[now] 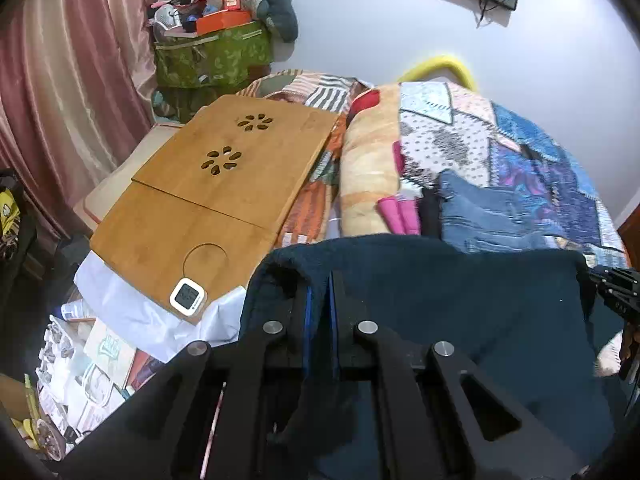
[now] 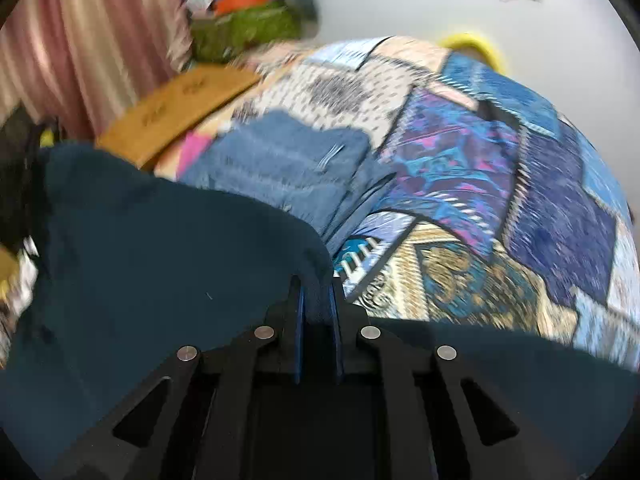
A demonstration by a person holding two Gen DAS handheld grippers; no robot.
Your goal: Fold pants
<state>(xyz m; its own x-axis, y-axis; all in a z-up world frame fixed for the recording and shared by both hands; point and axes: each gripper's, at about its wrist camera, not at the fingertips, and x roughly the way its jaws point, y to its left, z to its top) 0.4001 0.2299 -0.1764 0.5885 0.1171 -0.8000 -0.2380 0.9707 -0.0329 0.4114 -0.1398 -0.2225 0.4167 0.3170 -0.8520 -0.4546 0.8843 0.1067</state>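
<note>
The dark teal pants [image 1: 460,312] hang stretched between my two grippers, lifted above the bed. My left gripper [image 1: 319,280] is shut on the pants' left corner, with fabric draped over its fingers. My right gripper [image 2: 318,286] is shut on the pants' right corner [image 2: 160,260]; this view is motion-blurred. The right gripper's black body also shows at the right edge of the left wrist view [image 1: 616,292].
A patchwork quilt [image 2: 500,168] covers the bed. Folded blue jeans [image 1: 492,216] and pink cloth [image 1: 398,216] lie on it. A bamboo lap desk [image 1: 216,184] with a small white clock [image 1: 187,296] sits left. Cluttered bags [image 1: 212,56] and a pink curtain [image 1: 60,80] stand behind.
</note>
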